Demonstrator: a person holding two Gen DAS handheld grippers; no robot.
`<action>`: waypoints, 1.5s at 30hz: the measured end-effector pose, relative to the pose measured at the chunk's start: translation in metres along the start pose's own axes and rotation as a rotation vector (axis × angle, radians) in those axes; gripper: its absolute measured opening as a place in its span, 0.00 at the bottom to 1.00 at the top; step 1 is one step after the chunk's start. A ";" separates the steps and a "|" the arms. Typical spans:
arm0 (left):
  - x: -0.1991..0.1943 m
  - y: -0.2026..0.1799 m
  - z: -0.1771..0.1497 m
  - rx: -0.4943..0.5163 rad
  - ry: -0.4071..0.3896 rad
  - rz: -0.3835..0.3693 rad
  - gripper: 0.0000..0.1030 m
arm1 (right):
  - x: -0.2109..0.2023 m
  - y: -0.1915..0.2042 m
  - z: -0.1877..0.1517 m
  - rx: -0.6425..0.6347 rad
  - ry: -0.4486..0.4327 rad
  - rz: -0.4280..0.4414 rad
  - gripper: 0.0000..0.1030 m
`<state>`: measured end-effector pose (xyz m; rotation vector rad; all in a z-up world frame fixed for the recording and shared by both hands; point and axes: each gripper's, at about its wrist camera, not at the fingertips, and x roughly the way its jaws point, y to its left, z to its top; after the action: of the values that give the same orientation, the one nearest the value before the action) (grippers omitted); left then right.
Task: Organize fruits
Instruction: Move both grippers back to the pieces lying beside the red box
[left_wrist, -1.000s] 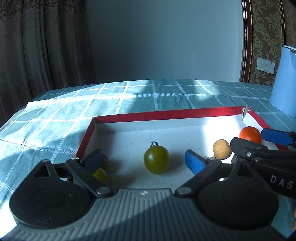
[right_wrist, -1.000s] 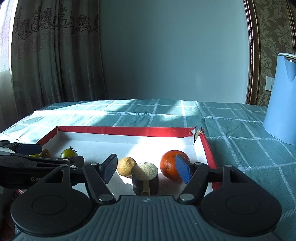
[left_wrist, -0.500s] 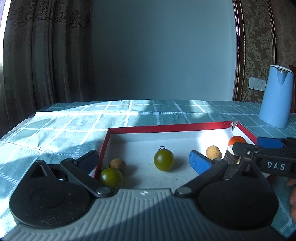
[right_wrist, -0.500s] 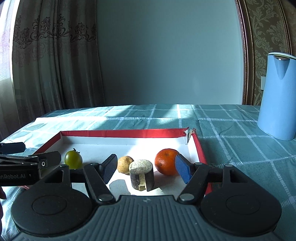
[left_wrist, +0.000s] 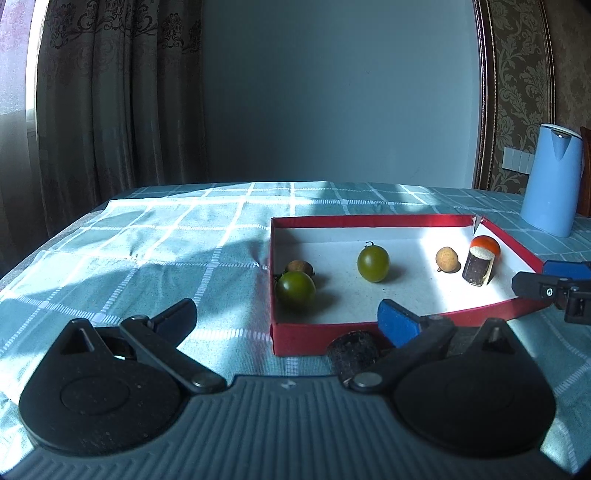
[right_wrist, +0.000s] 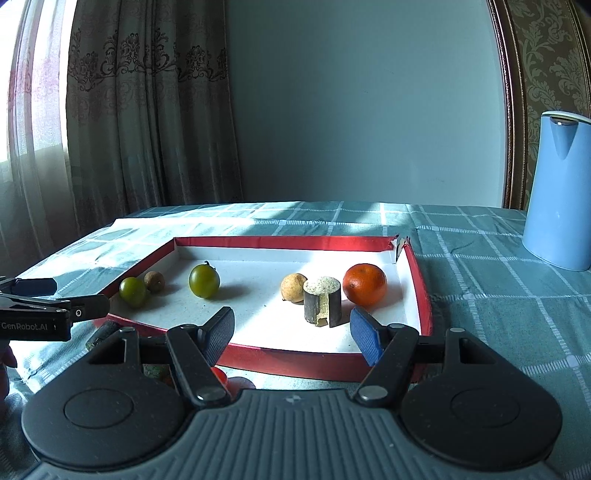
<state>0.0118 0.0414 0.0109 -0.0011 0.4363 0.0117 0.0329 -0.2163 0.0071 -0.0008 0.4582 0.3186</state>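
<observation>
A red-walled tray (left_wrist: 325, 338) (right_wrist: 295, 242) with a white floor holds two green fruits (left_wrist: 373, 263) (left_wrist: 295, 290), two small brown round fruits (left_wrist: 447, 258) (left_wrist: 300, 266), an orange (right_wrist: 364, 284) and a dark cut stalk piece (right_wrist: 322, 306). My left gripper (left_wrist: 286, 319) is open and empty, at the tray's near left corner. My right gripper (right_wrist: 291, 332) is open and empty over the tray's near edge, just before the stalk piece. A dark stalk piece (left_wrist: 352, 354) lies outside the tray in front of its near wall.
A blue kettle (right_wrist: 559, 192) stands on the checked teal tablecloth (left_wrist: 147, 258) to the right of the tray. Small red and green things (right_wrist: 218, 374) lie on the cloth under the right gripper. Curtains hang behind the table at the left.
Both grippers have drawn back and up from inside the tray to its near edge, empty. The left one has also shifted left. The fruits have stayed in place.
</observation>
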 end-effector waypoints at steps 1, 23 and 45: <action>-0.001 0.001 -0.002 0.002 0.007 -0.010 1.00 | -0.002 0.000 -0.001 -0.001 0.006 0.006 0.67; 0.033 -0.007 -0.011 0.042 0.239 -0.027 1.00 | -0.006 0.031 -0.022 -0.082 0.164 0.158 0.67; 0.035 -0.007 -0.011 0.041 0.244 -0.027 1.00 | 0.011 0.060 -0.024 -0.149 0.227 0.117 0.31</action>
<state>0.0390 0.0345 -0.0136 0.0326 0.6806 -0.0243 0.0136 -0.1573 -0.0155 -0.1573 0.6601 0.4701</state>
